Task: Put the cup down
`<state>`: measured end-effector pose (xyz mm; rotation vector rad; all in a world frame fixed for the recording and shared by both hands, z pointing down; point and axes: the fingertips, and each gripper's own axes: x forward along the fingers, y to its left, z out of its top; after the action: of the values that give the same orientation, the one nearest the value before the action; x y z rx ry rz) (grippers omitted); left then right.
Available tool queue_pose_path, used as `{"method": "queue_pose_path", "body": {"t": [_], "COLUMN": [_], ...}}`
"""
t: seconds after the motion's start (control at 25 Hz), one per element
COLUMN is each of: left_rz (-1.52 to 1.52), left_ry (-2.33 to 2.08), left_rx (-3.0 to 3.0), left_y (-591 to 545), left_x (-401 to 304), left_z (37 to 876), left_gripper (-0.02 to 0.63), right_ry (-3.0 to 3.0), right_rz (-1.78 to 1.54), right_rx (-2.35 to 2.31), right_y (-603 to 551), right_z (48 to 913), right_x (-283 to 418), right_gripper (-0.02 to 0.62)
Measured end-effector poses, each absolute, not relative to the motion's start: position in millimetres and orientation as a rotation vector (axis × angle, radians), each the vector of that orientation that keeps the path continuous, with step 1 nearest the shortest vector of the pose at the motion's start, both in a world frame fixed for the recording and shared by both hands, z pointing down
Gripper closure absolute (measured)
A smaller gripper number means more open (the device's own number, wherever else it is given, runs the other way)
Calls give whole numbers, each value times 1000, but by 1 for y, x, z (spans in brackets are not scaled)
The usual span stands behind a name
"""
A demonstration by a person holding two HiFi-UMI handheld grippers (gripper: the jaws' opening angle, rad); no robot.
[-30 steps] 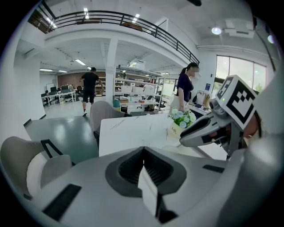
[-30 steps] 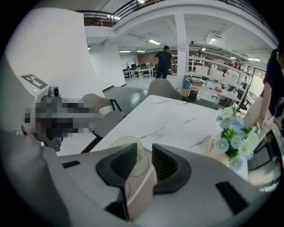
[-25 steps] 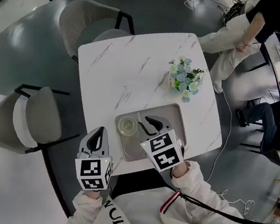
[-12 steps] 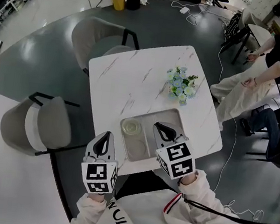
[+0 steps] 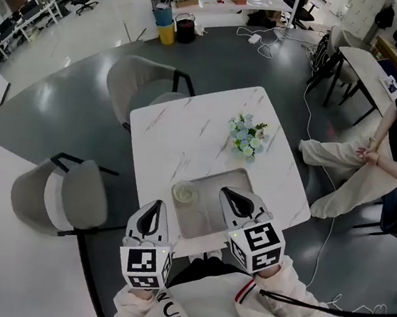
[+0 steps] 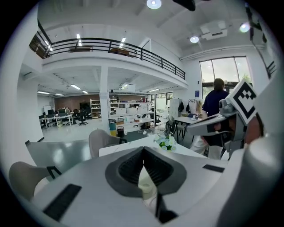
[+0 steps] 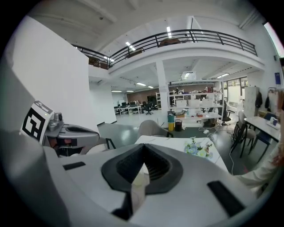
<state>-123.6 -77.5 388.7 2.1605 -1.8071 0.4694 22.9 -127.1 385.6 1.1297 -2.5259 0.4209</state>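
Note:
A pale see-through cup [image 5: 186,192] stands upright at the left end of a grey tray [image 5: 199,220] on the near edge of the white marble table [image 5: 187,131]. My right gripper [image 5: 235,195] hovers above the tray's right part, apart from the cup; its jaws have just been closing and stand shut with nothing between them [image 7: 143,150]. My left gripper [image 5: 153,215] hangs off the table's near-left edge, shut and empty [image 6: 143,150]. Each gripper shows at the side of the other's view: the right gripper [image 6: 213,127] and the left gripper [image 7: 71,133].
A small bunch of pale blue and white flowers [image 5: 246,137] stands on the table beyond the tray. Grey chairs stand at the far side [image 5: 139,86] and the left [image 5: 64,199]. A person [image 5: 393,153] sits to the right; cables lie on the floor.
Both grippers have risen and drawn back from the tray. The right jaws, open beside the cup a second ago, have closed empty. The cup stays in the tray.

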Motion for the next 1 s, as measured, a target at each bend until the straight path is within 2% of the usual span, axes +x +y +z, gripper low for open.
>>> {"method": "queue_pose_path", "body": {"t": [1.0], "left_rz": [368], "left_ry": [-1874], "left_rx": [2242], "left_y": [-61], "left_x": [-114], "left_z": [347], "left_gripper": [595], "right_ry": [-2654], "right_rz": [356], "right_rx": [1221], "right_y": [-107], "right_z": [342], "right_x": [25], "right_gripper": [591]}}
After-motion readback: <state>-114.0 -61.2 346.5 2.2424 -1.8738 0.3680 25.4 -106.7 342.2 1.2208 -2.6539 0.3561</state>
